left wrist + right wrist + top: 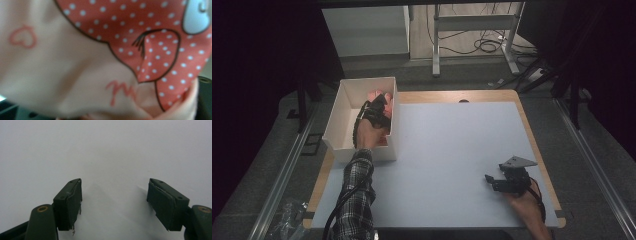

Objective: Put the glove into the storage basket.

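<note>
While the person's left forearm, in a plaid sleeve [354,200], reaches forward from the near edge of the bench [452,150], the left hand [368,131] sits inside the white open box [343,107] at the bench's far left corner. The left tool [379,102] points away from the person, toward the box's far end, close along its right wall, and a bit of pink cloth [374,94] shows just past its tip. In the left gripper view that cloth [75,65] sits right against the lens: pale pink fabric printed with a small heart outline, some red script, and a red patch with white dots edged in dark line. The cloth covers the jaws there, so I cannot tell whether the left tool grips it or merely lies against it.

The right hand [527,202] rests low at the near right of the bench, well apart from the box, wrist bent so the right tool [493,181] aims left across the pale surface. In the right gripper view its jaws stand wide apart with bare bench between them, and the right tool [115,202] holds nothing
</note>
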